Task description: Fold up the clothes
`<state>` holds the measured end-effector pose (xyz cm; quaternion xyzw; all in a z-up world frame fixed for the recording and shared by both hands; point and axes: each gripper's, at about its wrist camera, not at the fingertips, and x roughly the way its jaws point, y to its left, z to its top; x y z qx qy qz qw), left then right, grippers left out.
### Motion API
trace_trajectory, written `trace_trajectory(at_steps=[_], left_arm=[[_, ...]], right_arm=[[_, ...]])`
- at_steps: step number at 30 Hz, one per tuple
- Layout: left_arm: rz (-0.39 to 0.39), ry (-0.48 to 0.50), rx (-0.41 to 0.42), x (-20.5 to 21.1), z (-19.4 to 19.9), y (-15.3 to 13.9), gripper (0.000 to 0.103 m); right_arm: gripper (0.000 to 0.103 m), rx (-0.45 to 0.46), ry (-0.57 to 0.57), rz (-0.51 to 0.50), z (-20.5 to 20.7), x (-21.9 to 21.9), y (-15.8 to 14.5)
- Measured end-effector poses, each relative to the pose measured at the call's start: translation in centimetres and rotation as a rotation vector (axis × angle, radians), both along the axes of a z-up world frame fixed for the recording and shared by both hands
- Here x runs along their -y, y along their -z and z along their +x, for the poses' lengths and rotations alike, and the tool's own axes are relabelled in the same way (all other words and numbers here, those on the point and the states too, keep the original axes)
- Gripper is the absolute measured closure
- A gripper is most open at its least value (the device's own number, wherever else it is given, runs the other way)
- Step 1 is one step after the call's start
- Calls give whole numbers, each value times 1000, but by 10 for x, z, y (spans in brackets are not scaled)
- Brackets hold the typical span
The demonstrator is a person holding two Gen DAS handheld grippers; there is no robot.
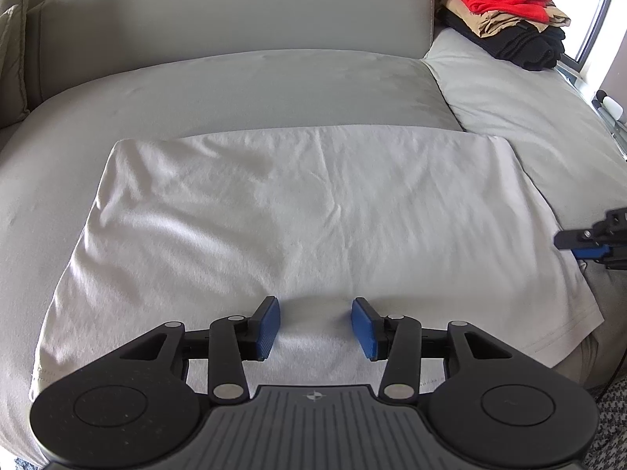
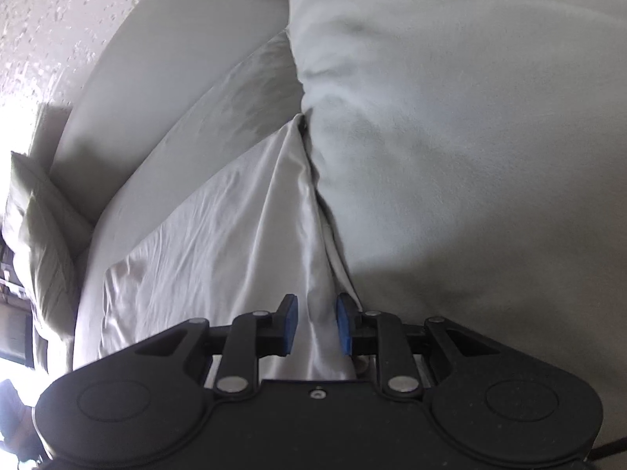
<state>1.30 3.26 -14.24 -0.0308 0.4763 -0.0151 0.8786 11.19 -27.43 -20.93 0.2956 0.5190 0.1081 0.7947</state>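
Hovering my spread left gripper (image 1: 316,327) over the white shirt (image 1: 298,227) — light, limp cotton; its 3 o'clock edge lies between my right gripper's (image 2: 316,323) parted pads.

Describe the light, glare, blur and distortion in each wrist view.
Left wrist view: sharp, evenly lit; fisheye bends the sofa back; window at top right blown out; the white garment shows soft crease shadows under the open left gripper. Right wrist view: softer, slightly blurred, tilted; strong glare at the left edge; cushion shadowed near the open right gripper.
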Motion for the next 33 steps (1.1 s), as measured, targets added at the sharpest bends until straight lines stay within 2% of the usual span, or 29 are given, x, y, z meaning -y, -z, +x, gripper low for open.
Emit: trace_trajectory(at_steps=[4, 7, 9, 10, 13, 16, 18, 20, 21, 24, 26, 29, 30, 31, 32, 33], left_arm=[[-7, -4, 1, -1, 0, 0, 58], [-6, -4, 3, -1, 0, 0, 57], [-4, -4, 4, -1, 0, 0, 57], [-1, -3, 4, 0, -1, 0, 57], [10, 0, 6, 2, 0, 1, 57], [20, 4, 11, 2, -1, 1, 57], [20, -2, 14, 1, -1, 0, 57], [19, -14, 30, 0, -3, -3, 58], [19, -24, 53, 0, -5, -6, 64], [52, -61, 146, -3, 2, -15, 65], [75, -105, 162, -9, 16, -14, 70], [110, -185, 95, -21, 36, 1, 74], [121, -209, 73, -25, 39, 5, 72], [131, -233, 52, -29, 42, 10, 67], [144, -249, 42, -32, 43, 12, 66], [160, -258, 42, -35, 42, 11, 66]], right_arm=[[82, 0, 51, 50, 0, 6, 5], [99, -10, 64, 41, -4, 9, 6], [99, 10, 62, 17, -9, 9, 2], [99, 38, 53, -25, -12, 6, -2], [99, 133, 4, -248, -19, -15, -17], [99, 179, -61, -408, -24, -39, -22], [89, 203, -57, -443, -29, -44, -28], [82, 255, -15, -428, -35, -43, -38], [82, 293, 6, -404, -36, -41, -43], [83, 347, 44, -281, -19, -38, -46], [83, 312, 29, -181, 3, -44, -35], [83, 203, 11, -55, 37, -53, -10], [83, 169, 30, -46, 44, -53, -2], [90, 135, 49, -37, 52, -52, 6], [99, 115, 81, -55, 57, -50, 11], [102, 120, 132, -104, 57, -44, 9]])
